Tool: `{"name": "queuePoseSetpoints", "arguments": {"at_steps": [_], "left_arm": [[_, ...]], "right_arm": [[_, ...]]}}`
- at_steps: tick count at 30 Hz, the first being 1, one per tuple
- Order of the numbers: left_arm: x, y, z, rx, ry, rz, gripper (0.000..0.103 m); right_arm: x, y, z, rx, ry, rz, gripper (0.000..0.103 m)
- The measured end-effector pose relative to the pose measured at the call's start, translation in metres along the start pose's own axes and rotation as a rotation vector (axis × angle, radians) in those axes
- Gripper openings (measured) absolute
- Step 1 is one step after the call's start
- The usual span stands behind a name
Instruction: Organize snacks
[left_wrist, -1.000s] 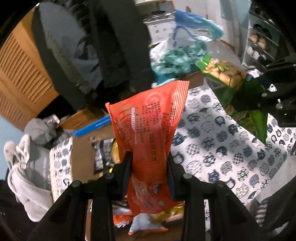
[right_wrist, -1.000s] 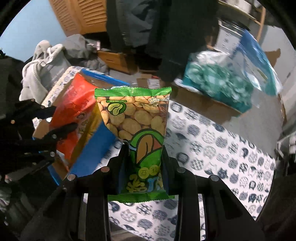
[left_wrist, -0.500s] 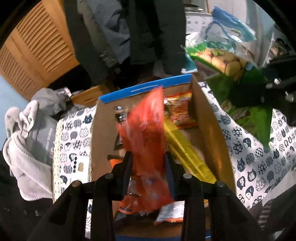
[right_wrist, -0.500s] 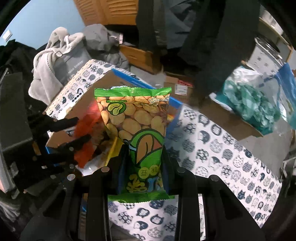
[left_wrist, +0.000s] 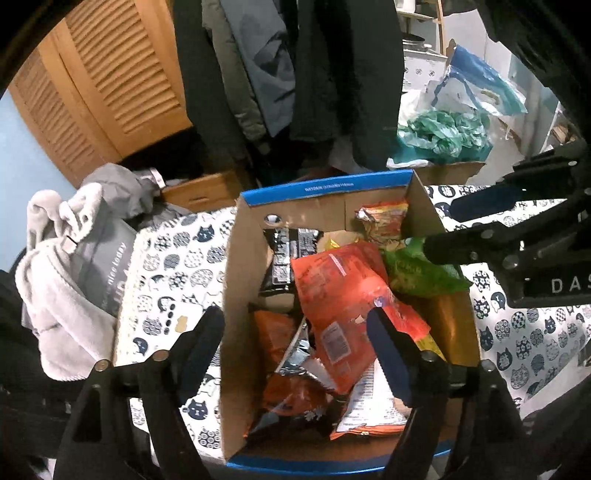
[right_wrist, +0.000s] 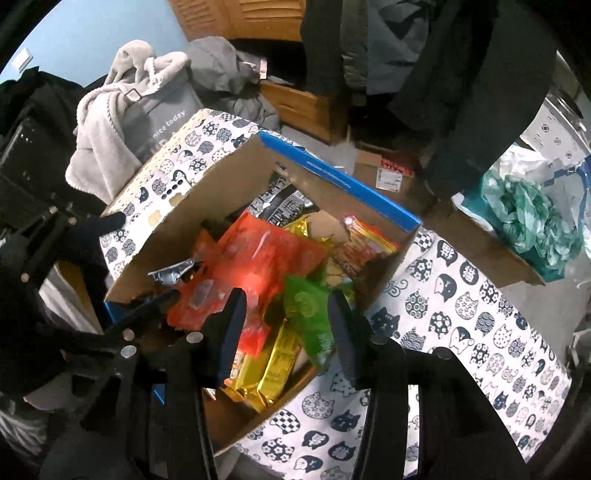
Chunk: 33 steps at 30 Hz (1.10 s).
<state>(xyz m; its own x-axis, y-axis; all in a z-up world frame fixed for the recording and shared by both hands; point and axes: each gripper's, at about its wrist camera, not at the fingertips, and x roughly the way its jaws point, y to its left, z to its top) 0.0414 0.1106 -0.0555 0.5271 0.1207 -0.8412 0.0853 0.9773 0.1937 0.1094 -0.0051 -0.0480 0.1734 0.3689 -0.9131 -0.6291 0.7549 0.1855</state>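
A cardboard box (left_wrist: 236, 280) with a blue rim stands on the cat-print cloth; it also shows in the right wrist view (right_wrist: 192, 206). Inside lie several snack packs. The orange-red pack (left_wrist: 347, 302) lies on top, also visible in the right wrist view (right_wrist: 255, 266). The green peanut pack (left_wrist: 421, 273) lies at the box's right side; in the right wrist view (right_wrist: 310, 314) it looks blurred. My left gripper (left_wrist: 295, 339) is open and empty above the box. My right gripper (right_wrist: 284, 332) is open and empty above the box's right part, and shows in the left wrist view (left_wrist: 480, 221).
The cat-print cloth (right_wrist: 461, 325) covers the table around the box. A grey towel and bag (left_wrist: 70, 273) lie left. Dark coats (left_wrist: 332, 74) hang behind. A second cardboard box with teal plastic bags (right_wrist: 528, 221) stands at the back right.
Both grippers swung over the box and opened. The orange-red pack dropped from my left gripper into the box, and the green peanut pack dropped from my right gripper into it.
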Motion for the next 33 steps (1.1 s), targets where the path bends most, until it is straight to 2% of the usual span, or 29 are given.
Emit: {"name": "queuePoseSetpoints", "arguments": {"at_steps": [2,3,8,10,16,24,33], "left_arm": [[-0.005,0.001,-0.001,-0.008,-0.005,-0.007,0.082],[-0.008,0.0,-0.001,-0.012,-0.008,-0.014,0.082],[-0.022,-0.006,0.0,-0.016,-0.043,-0.015,0.091],[-0.028,-0.01,0.0,-0.016,-0.053,-0.005,0.093],[-0.04,-0.019,-0.001,-0.016,-0.075,-0.002,0.099],[-0.055,-0.025,0.007,-0.039,-0.114,-0.003,0.101],[-0.058,-0.03,0.011,-0.055,-0.107,-0.026,0.101]], "right_arm": [[-0.006,-0.002,-0.003,0.012,-0.009,-0.004,0.054],[-0.01,-0.004,-0.006,0.015,-0.017,-0.012,0.061],[-0.033,-0.008,-0.016,0.028,-0.059,-0.019,0.067],[-0.043,-0.009,-0.021,0.034,-0.086,-0.023,0.076],[-0.067,-0.014,-0.035,0.046,-0.138,-0.049,0.076],[-0.088,-0.026,-0.056,0.057,-0.208,-0.091,0.076],[-0.092,-0.042,-0.078,0.069,-0.227,-0.118,0.076]]}}
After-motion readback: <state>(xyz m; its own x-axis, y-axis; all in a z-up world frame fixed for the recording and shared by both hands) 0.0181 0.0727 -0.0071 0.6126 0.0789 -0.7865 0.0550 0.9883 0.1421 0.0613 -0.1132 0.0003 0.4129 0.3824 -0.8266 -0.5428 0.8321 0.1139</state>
